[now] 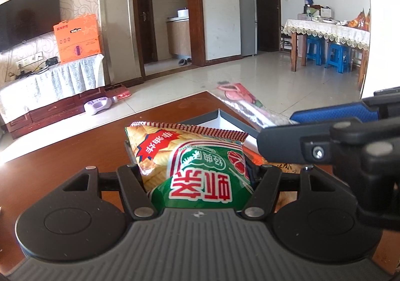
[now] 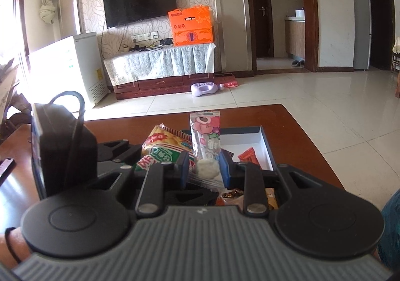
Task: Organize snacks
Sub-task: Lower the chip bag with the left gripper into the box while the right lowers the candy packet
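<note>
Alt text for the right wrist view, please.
The right gripper is shut on a clear pink snack packet, over a wooden table. Left of it, the left gripper holds a green chip bag; an open box lies behind.

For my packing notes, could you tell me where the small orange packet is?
In the right wrist view, the small orange packet lies inside the white-lined open box, right of centre.

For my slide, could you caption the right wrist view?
Right gripper grips a pink-printed snack packet before the open box.
</note>
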{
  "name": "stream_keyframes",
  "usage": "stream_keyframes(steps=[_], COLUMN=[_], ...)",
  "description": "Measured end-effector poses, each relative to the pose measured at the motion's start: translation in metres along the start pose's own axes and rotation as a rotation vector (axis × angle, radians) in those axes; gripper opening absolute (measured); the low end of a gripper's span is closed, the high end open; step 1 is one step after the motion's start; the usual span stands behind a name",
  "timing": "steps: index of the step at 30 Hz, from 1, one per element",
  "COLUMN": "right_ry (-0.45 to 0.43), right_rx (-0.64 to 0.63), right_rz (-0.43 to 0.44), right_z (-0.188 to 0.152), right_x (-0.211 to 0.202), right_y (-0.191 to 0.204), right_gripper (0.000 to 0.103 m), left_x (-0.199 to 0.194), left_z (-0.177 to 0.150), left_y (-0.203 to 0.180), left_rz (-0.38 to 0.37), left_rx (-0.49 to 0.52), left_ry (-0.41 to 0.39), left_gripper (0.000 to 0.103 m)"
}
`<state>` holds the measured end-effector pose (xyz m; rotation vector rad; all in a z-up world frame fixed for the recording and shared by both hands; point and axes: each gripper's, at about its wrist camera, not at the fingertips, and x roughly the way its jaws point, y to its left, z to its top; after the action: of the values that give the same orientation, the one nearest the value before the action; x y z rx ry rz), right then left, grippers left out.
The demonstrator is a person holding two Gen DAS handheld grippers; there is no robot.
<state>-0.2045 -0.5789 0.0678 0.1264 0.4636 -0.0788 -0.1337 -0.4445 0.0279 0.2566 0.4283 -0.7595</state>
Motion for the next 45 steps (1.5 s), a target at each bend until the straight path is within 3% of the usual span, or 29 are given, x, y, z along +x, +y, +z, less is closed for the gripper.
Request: stream_keyframes(steps=[11, 16, 18, 24, 45], right_ry=[0.037, 0.041, 0.044, 0.052, 0.097], right_rx=[0.014, 0.017, 0.019, 0.032, 0.044], right_rz=[-0.026, -0.036, -0.040, -0.046, -0.051], right_z=[-0.006, -0.007, -0.007, -0.007, -0.008], right_x=[0.013, 0.012, 0.014, 0.018, 0.035], right_y=[-0.010, -0.011, -0.011, -0.010, -0.019], right_gripper=[0.029, 0.029, 0.029, 0.029, 0.029], left_x=[0.046, 0.056, 0.059, 0.061, 0.023], left_z=[0.008, 0.009, 0.011, 0.015, -0.014], left_y=[0.001, 0.002, 0.001, -0.001, 0.000], left_rz=[-0.006, -0.009, -0.004, -0.014, -0.162], left_rx=[0.002, 0.010, 0.017, 0.051, 0.104], left_ry=[0.030, 0.041, 0.046, 0.053, 0.041], left_gripper=[0.072, 0.084, 0.094, 0.100, 0.096])
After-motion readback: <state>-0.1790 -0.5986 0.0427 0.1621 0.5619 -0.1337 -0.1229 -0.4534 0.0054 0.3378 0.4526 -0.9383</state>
